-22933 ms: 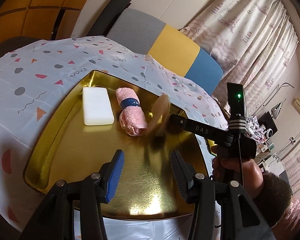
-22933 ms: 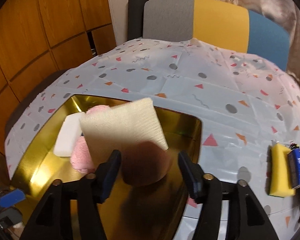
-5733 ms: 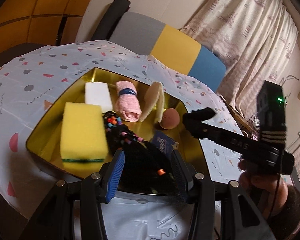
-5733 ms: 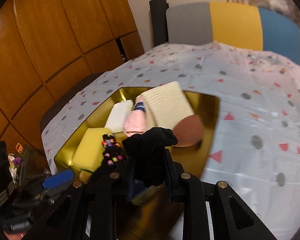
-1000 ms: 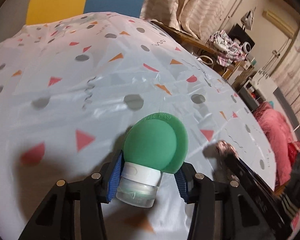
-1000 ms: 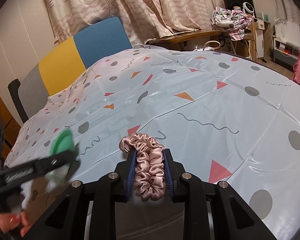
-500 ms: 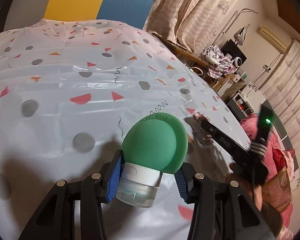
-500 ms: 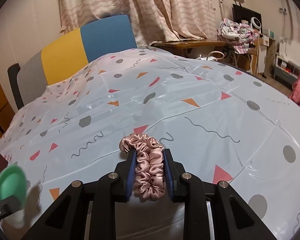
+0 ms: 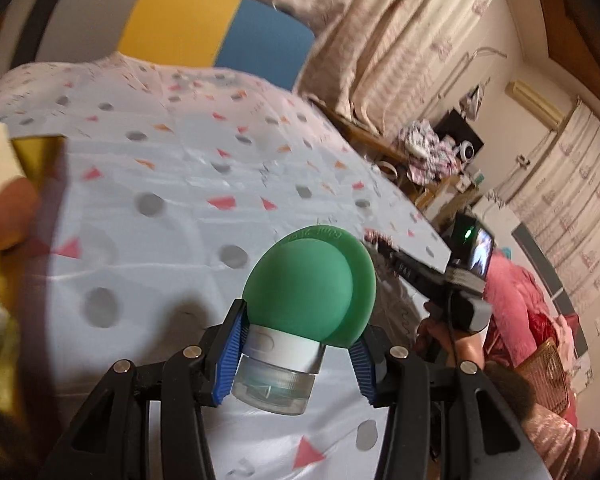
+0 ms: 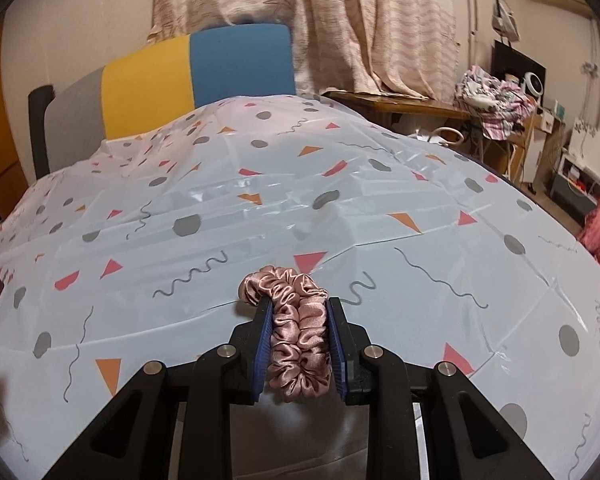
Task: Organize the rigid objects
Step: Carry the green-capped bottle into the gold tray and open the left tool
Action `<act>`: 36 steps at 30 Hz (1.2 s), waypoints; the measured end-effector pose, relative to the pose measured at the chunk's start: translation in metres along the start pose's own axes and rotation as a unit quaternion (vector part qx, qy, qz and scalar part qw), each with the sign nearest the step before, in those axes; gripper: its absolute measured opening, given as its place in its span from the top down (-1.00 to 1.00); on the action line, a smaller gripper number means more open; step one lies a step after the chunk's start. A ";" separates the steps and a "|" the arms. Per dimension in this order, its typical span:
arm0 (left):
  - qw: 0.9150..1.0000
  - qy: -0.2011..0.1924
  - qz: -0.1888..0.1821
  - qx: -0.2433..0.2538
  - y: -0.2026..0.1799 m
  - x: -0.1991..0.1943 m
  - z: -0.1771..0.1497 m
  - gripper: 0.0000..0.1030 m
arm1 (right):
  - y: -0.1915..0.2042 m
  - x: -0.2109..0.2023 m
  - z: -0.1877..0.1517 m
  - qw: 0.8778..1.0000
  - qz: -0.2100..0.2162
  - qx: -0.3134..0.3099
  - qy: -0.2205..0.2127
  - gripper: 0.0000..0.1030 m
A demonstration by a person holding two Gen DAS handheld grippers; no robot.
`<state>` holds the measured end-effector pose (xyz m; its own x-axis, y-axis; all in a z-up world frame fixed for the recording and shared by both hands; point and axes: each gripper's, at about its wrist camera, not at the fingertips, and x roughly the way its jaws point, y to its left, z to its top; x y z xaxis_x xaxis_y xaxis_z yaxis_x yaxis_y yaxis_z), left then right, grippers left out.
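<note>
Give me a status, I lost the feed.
Left tool shut on green bottle. Right tool shut on pink scrunchie. Both above tablecloth, nothing in the way.

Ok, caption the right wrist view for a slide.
Right gripper shut on a ruffled pink satin scrunchie above the patterned plastic tablecloth.

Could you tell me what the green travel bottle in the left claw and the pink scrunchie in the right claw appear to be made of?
The green travel bottle looks like soft matte silicone: a smooth, rounded body without glare. Its collar seems white plastic and its cap clear plastic, since it is see-through. The pink scrunchie looks like satin fabric: tightly gathered folds with a soft sheen. The tablecloth appears to be glossy plastic sheeting, creased and reflective.
</note>
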<state>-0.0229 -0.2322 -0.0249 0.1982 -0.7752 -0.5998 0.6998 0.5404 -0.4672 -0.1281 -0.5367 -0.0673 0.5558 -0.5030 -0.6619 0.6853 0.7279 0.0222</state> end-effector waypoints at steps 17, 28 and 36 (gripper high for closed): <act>0.989 -0.048 0.084 -0.113 0.113 -0.093 0.009 0.05 | 0.019 0.002 -0.001 0.999 -0.016 -0.045 0.006 0.48; 0.983 -0.014 0.080 -0.166 0.141 -0.063 0.010 -0.24 | 0.028 0.004 -0.002 0.997 -0.028 -0.064 0.012 0.48; 0.988 -0.040 0.091 -0.120 0.122 -0.095 0.006 -0.27 | 0.029 0.006 -0.002 0.997 -0.030 -0.067 0.015 0.48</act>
<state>0.0476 -0.0943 -0.0209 0.3657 -0.6760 -0.6398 0.4671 0.7279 -0.5020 -0.1054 -0.5182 -0.0720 0.4997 -0.5349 -0.6813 0.6470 0.7535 -0.1171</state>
